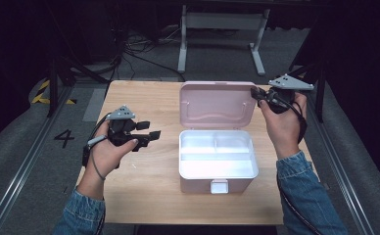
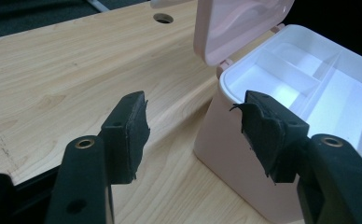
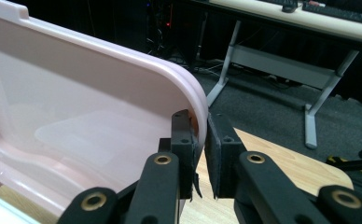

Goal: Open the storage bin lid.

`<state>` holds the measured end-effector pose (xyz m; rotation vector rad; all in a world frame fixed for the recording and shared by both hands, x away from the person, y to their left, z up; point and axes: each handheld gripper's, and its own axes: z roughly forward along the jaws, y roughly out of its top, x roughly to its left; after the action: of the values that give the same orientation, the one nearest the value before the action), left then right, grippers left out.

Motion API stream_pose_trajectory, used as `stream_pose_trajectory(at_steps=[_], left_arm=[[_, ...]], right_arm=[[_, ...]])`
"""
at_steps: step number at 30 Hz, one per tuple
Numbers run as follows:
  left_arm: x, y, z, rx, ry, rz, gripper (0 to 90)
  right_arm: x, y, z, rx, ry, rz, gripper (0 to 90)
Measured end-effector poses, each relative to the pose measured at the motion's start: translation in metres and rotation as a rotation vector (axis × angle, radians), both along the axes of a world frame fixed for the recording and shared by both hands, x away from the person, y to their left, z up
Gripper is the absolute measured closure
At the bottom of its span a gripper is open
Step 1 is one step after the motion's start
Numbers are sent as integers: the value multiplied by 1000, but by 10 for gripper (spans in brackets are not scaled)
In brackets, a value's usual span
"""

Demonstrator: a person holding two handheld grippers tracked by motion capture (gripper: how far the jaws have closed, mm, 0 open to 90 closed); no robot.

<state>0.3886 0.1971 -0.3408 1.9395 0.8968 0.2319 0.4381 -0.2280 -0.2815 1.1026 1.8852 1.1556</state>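
Note:
A pink box point(image 1: 198, 183) stands on the wooden table with its lid point(image 1: 217, 105) raised upright behind it. Inside lies a white divided tray point(image 1: 217, 154) with nothing in its compartments. My right gripper point(image 1: 254, 92) is at the lid's top right corner, shut on its rim. In the right gripper view the pink lid point(image 3: 76, 107) edge sits pinched in my right gripper point(image 3: 200, 126). My left gripper point(image 1: 150, 130) hangs open left of the box, holding nothing. In the left gripper view my left gripper point(image 2: 195, 109) faces the box's side wall point(image 2: 226, 154), with the tray point(image 2: 309, 88) beyond.
The table point(image 1: 144, 196) has bare wood left of and in front of the box, and a round cable hole point(image 2: 163, 18) near its far edge. Beyond it stand a white desk frame point(image 1: 222, 22) and cables on the floor. A "4" point(image 1: 64, 137) marks the floor at the left.

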Motion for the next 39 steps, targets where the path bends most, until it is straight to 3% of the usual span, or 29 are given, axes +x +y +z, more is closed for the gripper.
stream_pose_trajectory(at_steps=[12,20,39], left_arm=[[-1,7,-3,-6,9,11,417],[-1,11,-1,-18,1,16,417],[0,15,-6,-15,12,23,417]], right_arm=[[26,2,-8,9,58,-20,824],[51,-1,-15,25,155,-45,817],[88,-9,-62,44,287,-75,787]])
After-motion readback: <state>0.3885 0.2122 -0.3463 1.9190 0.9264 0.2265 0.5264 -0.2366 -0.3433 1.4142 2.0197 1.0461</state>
